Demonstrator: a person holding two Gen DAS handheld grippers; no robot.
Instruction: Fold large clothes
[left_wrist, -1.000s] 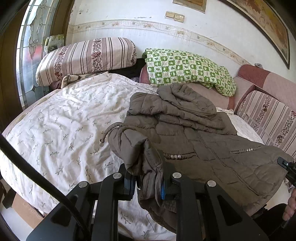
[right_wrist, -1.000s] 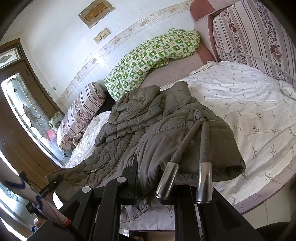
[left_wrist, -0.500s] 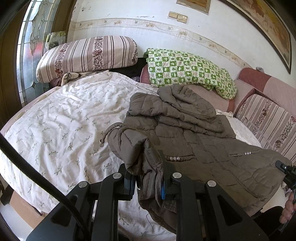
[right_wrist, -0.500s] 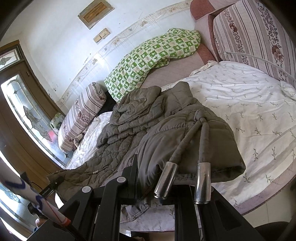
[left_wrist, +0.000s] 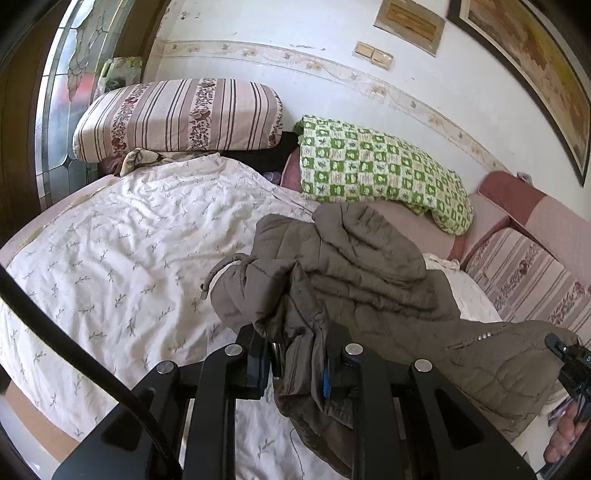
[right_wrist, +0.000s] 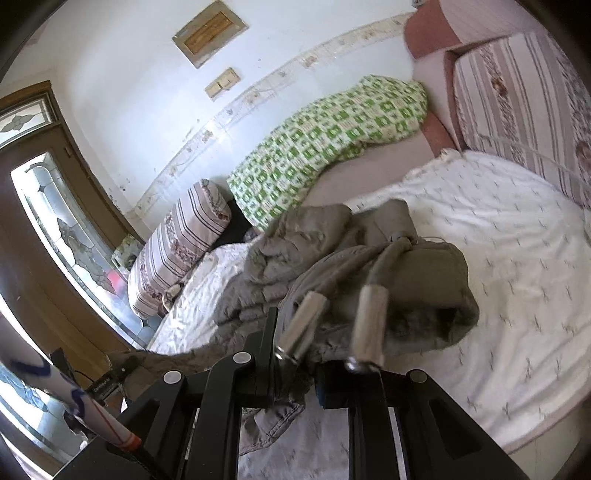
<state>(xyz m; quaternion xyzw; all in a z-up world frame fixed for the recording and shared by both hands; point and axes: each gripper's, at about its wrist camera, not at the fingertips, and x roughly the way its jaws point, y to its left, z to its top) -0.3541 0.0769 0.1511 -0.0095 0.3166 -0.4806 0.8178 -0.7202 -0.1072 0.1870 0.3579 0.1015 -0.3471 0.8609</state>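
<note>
A grey-brown quilted coat (left_wrist: 376, 280) lies crumpled on a bed with a white leaf-print sheet (left_wrist: 122, 258). My left gripper (left_wrist: 295, 365) is shut on a bunched edge of the coat, which hangs over and below its fingers. A drawcord (left_wrist: 218, 269) curls off the fabric to the left. In the right wrist view my right gripper (right_wrist: 295, 380) is shut on another edge of the same coat (right_wrist: 417, 280). Two cords with metal tips (right_wrist: 369, 325) dangle across its fingers. The right gripper's body shows at the left wrist view's right edge, in a person's hand (left_wrist: 565, 432).
A striped pillow (left_wrist: 181, 118) and a green checked quilt (left_wrist: 380, 166) lie along the wall at the head of the bed. Striped pink cushions (left_wrist: 532, 273) stand at the right. A stained-glass door (right_wrist: 55, 229) is at the left. A switch plate (left_wrist: 373, 57) sits on the wall.
Both grippers have risen, lifting their coat edges off the sheet. The coat has bunched up more toward the head of the bed. Both grips are unchanged.
</note>
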